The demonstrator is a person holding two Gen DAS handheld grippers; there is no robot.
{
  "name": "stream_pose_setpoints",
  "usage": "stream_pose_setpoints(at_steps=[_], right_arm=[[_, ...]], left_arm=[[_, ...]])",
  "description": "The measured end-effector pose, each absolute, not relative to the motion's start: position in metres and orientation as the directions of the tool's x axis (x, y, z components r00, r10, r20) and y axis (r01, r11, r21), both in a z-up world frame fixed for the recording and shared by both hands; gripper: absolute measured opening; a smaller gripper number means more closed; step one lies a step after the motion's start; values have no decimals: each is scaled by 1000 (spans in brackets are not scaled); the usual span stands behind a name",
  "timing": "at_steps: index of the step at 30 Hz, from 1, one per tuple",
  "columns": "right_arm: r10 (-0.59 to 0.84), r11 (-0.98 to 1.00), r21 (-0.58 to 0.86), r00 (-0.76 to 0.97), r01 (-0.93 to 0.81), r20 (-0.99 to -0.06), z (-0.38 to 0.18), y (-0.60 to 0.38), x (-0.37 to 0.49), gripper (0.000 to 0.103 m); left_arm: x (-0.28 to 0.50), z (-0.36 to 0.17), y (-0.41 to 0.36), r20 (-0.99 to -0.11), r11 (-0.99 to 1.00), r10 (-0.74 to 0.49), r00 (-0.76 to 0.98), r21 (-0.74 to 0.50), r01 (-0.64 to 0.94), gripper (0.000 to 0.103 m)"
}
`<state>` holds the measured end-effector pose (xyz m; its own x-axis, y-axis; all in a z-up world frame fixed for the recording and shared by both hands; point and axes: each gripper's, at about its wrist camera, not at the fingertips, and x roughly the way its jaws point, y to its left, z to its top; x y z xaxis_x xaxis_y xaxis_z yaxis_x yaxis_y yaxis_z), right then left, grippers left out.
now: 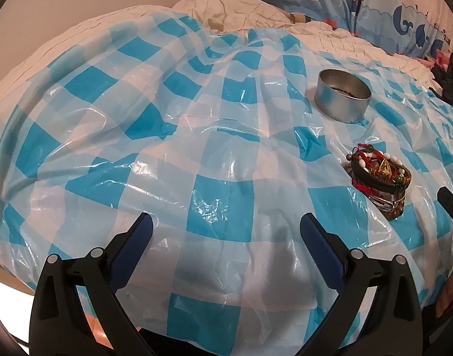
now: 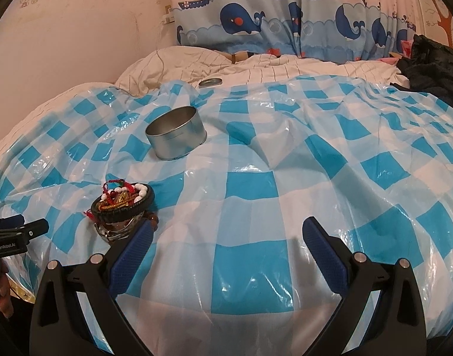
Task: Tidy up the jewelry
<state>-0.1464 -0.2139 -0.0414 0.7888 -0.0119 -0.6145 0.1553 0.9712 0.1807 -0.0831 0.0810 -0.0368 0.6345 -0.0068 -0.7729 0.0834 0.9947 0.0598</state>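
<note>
Both tools are spread wide with nothing between their fingers. The left gripper hovers over the checked plastic sheet, with the heap of bracelets ahead of it to its right. For the right gripper, the same heap sits just beyond its left finger, the closer reach. The round tin stands open farther ahead, apart from the heap, probably ready to take the pieces. Its lid seems to lie well beyond.
</note>
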Motion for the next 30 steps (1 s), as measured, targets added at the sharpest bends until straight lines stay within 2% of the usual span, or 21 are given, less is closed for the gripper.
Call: stream_pose_setpoints(at_steps=[19,30], right_arm=[[38,973,202,795,107,-605,-36,-204,-146,97],[42,960,245,796,135,-604,-36,-214,-145,97]], left_arm=[[-75,-46,70,-792,995,-17,610,44,85,96],[-70,-50,49,-793,991,-30,609,57,124,96]])
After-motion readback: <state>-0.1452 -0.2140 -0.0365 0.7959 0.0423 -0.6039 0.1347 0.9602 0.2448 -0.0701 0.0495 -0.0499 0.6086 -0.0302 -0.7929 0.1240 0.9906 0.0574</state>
